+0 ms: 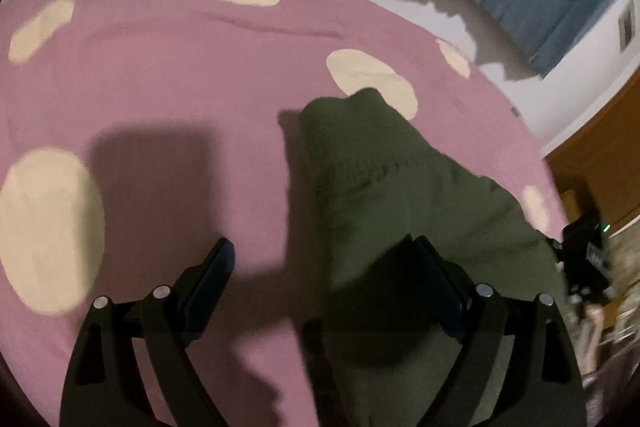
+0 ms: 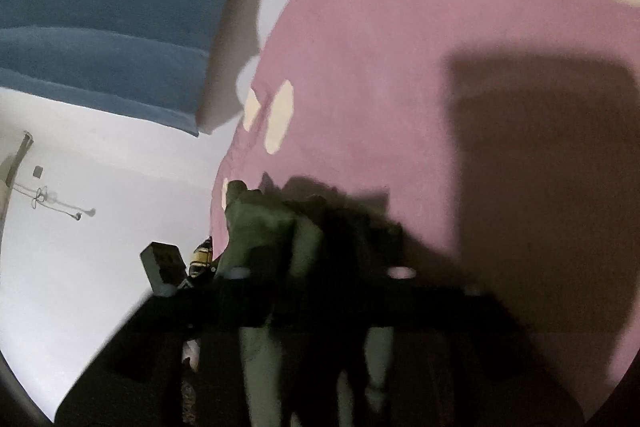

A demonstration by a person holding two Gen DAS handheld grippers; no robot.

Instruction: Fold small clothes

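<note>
Left gripper (image 1: 322, 273) hangs with its jaws spread wide over the pink bedspread (image 1: 168, 75) and grips nothing, its right finger over the edge of the dark green garment (image 1: 400, 187). That garment lies crumpled on the cream-spotted bedspread near its edge. Right gripper (image 2: 316, 247) is dark and blurred low over the same green cloth, and whether it grips the cloth cannot be told.
</note>
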